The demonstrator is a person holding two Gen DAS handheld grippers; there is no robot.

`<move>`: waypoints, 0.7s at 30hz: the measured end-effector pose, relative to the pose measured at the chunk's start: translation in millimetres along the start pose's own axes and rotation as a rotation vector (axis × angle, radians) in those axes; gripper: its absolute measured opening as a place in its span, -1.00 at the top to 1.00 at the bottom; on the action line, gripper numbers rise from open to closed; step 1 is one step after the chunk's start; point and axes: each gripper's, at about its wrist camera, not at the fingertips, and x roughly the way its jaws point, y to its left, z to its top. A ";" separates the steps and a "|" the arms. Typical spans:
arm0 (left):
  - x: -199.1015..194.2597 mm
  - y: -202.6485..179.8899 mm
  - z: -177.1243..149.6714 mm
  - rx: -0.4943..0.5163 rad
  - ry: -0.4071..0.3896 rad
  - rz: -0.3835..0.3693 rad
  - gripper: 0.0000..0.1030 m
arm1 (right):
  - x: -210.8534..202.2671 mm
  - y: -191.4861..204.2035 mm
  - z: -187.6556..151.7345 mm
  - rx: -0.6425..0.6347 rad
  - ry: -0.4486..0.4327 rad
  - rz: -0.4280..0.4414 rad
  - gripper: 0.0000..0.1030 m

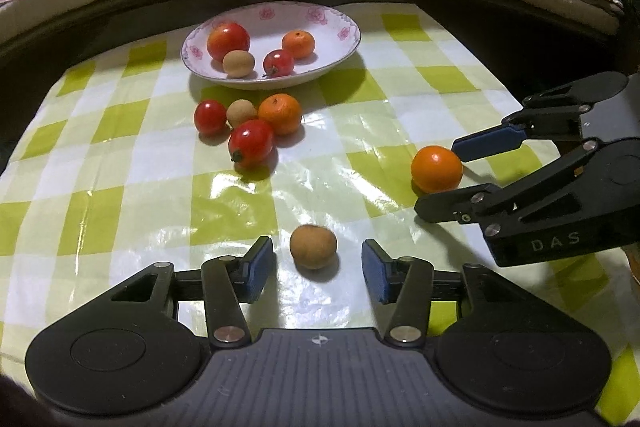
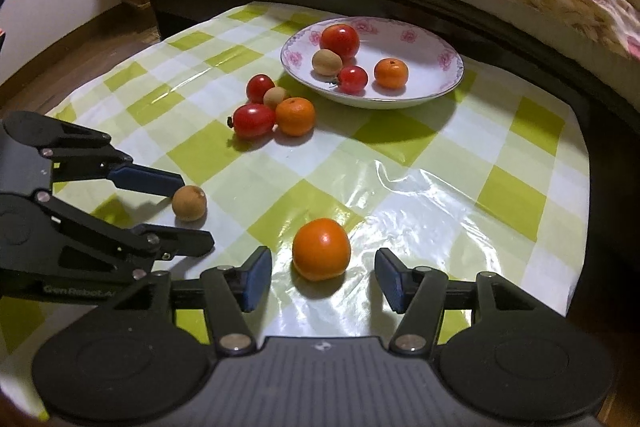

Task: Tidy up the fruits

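Both grippers standing half open, gripping nothing: left gripper (image 1: pixel 318 269) straddling the brown longan (image 1: pixel 313 247), right gripper (image 2: pixel 323 277) straddling the orange tangerine (image 2: pixel 321 249), both fruits lying on the table (image 1: pixel 120 195), probably for moving toward the plate (image 1: pixel 344 27). Only the right view showing floor (image 2: pixel 100 39).

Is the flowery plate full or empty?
Partly full: the plate holds two tomatoes, one orange and one small brown fruit, with room left.
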 end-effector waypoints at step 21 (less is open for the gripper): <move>-0.2 2.3 14.4 -0.033 0.000 -0.010 0.37 | 2.8 -6.6 7.1 0.052 0.019 0.000 0.03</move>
